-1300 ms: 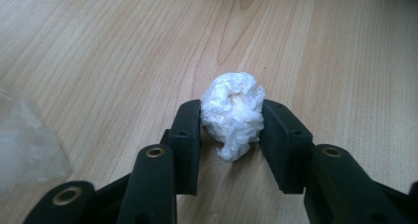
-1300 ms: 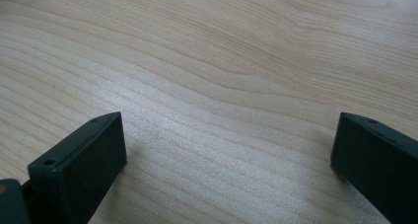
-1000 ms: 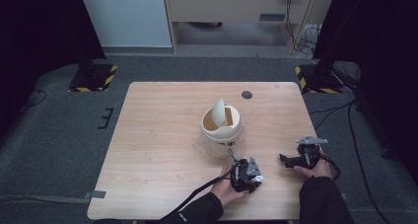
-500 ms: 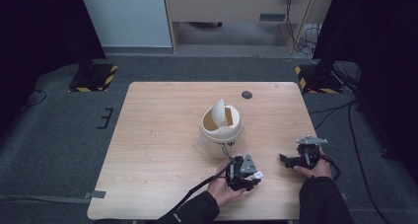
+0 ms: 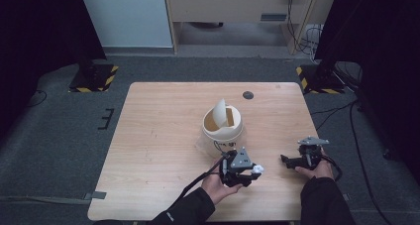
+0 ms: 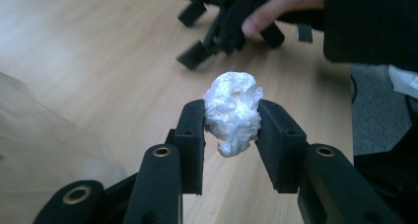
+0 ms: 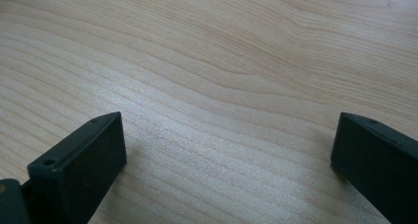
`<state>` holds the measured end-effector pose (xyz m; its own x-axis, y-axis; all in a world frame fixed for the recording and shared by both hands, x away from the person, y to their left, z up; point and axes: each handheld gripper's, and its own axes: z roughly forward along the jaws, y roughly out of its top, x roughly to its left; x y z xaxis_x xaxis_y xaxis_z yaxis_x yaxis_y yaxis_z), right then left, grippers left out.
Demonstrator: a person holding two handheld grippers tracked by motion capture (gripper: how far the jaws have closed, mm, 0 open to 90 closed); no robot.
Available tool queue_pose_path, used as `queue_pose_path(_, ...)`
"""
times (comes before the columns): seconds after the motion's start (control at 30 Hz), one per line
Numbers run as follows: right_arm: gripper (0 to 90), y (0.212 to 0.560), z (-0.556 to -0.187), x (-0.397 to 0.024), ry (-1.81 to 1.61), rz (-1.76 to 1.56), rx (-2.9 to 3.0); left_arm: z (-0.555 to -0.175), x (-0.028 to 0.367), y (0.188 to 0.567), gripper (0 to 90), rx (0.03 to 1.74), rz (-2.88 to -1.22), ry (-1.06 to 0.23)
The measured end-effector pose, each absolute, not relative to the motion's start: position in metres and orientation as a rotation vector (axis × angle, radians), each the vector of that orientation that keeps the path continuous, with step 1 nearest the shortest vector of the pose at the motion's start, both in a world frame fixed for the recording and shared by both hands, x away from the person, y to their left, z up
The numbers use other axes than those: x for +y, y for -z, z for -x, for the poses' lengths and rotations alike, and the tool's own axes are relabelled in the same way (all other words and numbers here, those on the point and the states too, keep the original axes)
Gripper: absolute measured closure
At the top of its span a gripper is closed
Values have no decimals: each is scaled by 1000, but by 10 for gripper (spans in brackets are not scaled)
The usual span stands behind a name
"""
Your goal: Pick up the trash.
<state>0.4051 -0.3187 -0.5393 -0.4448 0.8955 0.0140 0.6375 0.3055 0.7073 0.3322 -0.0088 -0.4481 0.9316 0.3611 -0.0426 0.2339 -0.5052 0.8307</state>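
- We see the left gripper [image 6: 231, 123] pinching a crumpled white tissue wad [image 6: 232, 111] between both pads, lifted off the wooden table [image 5: 158, 136].
- We see the small white bin [image 5: 223, 123], flap tilted, just beyond the left gripper.
- We see the right gripper [image 7: 229, 150] spread wide with nothing between the pads, low over bare wood, well apart from the wad.

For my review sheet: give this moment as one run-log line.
left tool: shut on crumpled tissue | right tool: open, over table | swing-lid bin: lid tilted open
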Motion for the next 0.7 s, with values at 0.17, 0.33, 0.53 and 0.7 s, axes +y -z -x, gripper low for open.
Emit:
queue_pose_path(0.17, 7, 539, -405, -319, -921, -1373, 2195, -332, 9, 423, 641, 422, -2050, -205)
queue_pose_path(0.33, 7, 539, -405, -319, -921, -1370, 2195, -329, 30, 402, 640, 423, -1958, -224)
queue_pose_path(0.53, 7, 539, -405, -319, -921, -1370, 2195, -327, 57, 386, 639, 438, -1899, -238)
queue_pose_path(0.7, 7, 539, -405, -319, -918, -1371, 2196, -331, 85, 373, 639, 487, -1821, -269)
